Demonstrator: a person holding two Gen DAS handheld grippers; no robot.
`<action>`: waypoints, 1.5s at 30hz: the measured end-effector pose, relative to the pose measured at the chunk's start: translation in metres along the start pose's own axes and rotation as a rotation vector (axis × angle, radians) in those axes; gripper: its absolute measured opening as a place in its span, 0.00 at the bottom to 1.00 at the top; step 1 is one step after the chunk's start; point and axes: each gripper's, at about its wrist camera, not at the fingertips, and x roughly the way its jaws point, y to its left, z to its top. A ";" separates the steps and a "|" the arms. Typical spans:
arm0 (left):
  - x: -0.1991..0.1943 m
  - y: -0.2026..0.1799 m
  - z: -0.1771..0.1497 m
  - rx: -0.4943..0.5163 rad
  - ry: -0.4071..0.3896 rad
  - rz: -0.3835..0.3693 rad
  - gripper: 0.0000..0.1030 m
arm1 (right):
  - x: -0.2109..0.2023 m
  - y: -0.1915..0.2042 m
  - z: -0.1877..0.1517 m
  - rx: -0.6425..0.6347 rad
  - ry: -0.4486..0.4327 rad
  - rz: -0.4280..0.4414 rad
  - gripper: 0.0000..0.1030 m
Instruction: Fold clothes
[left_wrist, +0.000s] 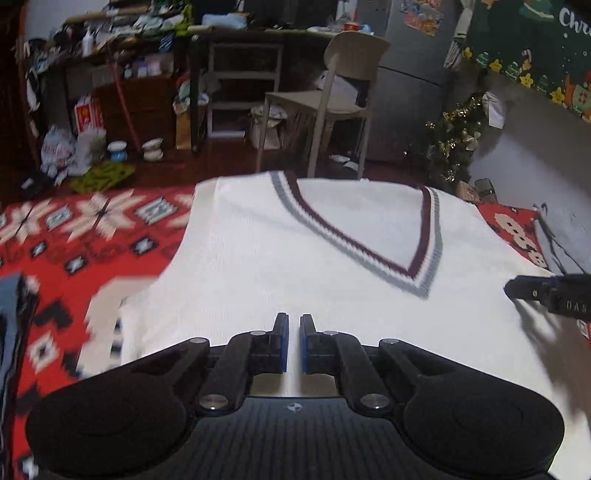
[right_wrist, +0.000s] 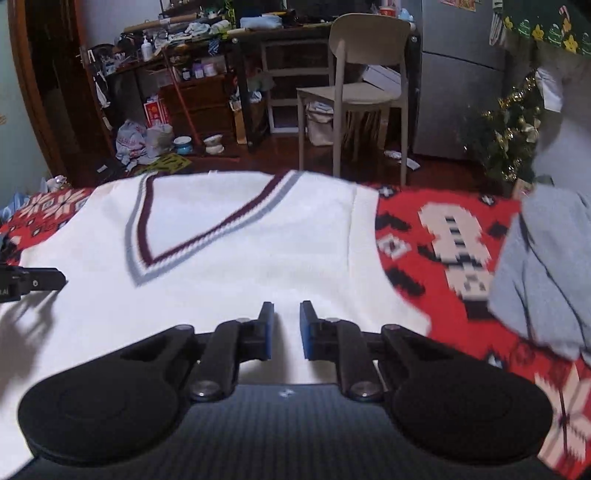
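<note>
Vest (left_wrist: 295, 258), white knit, lies flat on red patterned blanket (left_wrist: 74, 229), V-neck at 12 o'clock. We judge it soft, limp, light; best pinched at hem corners or shoulders. Left tongs (left_wrist: 294, 325) and right tongs (right_wrist: 286, 314) narrow, small gap over the fabric, nothing visibly clamped. Grey garment (right_wrist: 546, 273) at 3 o'clock.
</note>
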 end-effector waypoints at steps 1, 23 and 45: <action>0.005 0.000 0.005 0.002 -0.005 -0.006 0.07 | 0.007 -0.002 0.006 0.002 -0.003 0.004 0.16; 0.131 0.018 0.129 0.035 0.066 -0.099 0.07 | 0.156 -0.026 0.133 0.043 0.011 -0.047 0.19; 0.166 -0.023 0.143 -0.043 0.118 -0.175 0.12 | 0.216 0.037 0.154 0.029 0.043 0.052 0.19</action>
